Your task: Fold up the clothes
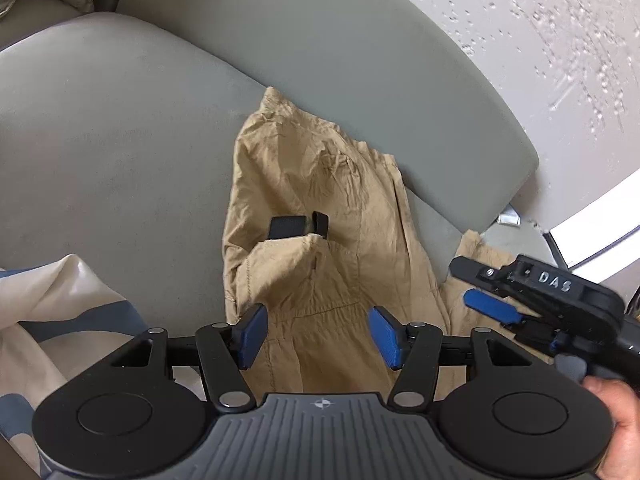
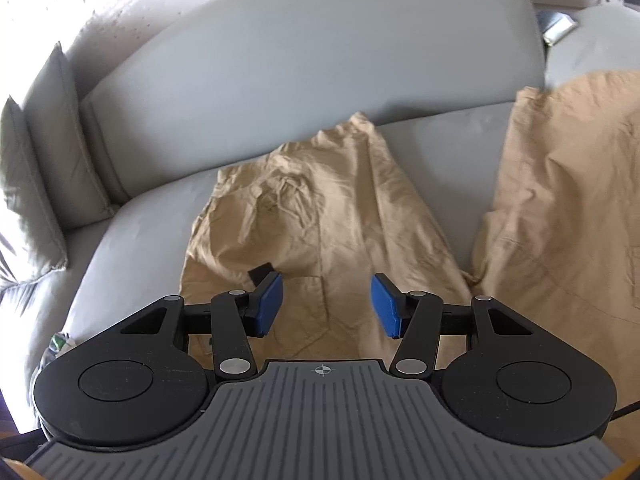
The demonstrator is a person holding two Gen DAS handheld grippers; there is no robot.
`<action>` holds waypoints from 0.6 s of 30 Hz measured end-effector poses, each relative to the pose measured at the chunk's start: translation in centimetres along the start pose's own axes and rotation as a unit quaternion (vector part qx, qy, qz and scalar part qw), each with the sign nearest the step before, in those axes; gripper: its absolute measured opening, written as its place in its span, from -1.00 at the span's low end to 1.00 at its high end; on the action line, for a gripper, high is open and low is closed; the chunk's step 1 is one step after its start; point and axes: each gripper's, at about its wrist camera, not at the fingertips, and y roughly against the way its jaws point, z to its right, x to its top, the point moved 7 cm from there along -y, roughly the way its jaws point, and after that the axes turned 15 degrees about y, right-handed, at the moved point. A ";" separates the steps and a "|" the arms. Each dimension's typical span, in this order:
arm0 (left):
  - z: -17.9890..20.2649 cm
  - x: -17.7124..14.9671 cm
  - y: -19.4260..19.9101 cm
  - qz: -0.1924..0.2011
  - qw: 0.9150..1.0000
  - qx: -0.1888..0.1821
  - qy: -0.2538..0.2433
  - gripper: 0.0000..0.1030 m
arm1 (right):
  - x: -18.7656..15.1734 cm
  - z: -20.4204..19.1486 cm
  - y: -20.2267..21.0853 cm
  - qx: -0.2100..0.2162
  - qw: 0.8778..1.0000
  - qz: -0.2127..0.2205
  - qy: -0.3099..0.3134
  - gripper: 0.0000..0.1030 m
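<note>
Tan trousers (image 1: pixel 320 200) lie crumpled on the grey sofa seat (image 1: pixel 120 160), with the waist toward the backrest. A small black piece (image 1: pixel 298 226) sticks out of a fold near a pocket. My left gripper (image 1: pixel 320 336) hovers open just above the near part of the cloth, and its blue pads (image 1: pixel 254 334) hold nothing. At the right, my right gripper (image 1: pixel 476 288) is held by a hand, over a second tan part (image 1: pixel 476 256). In the right wrist view the right gripper (image 2: pixel 328 307) stands open above the trousers (image 2: pixel 320 220), with more tan cloth (image 2: pixel 568 200) to its right.
A cream and blue cloth (image 1: pixel 60 312) lies at the seat's near left. Grey cushions (image 2: pixel 40 160) lean at the sofa's left end. The backrest (image 2: pixel 320 60) rises behind the trousers. A shiny metal object (image 2: pixel 556 22) sits past the sofa's right end. A textured wall stands behind.
</note>
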 end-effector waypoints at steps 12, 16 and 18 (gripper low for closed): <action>5.5 -1.6 6.4 -0.030 0.988 -0.148 -0.031 0.02 | 3.0 -4.6 18.2 -0.152 0.952 0.237 0.120 -0.01; 6.6 -4.2 13.3 0.003 0.981 -0.173 -0.088 0.20 | -0.3 -3.6 22.7 -0.146 0.954 0.248 0.083 0.41; 5.2 -5.8 13.6 -0.023 0.986 -0.143 -0.088 0.14 | -2.4 -2.2 23.3 -0.137 0.964 0.224 0.047 0.44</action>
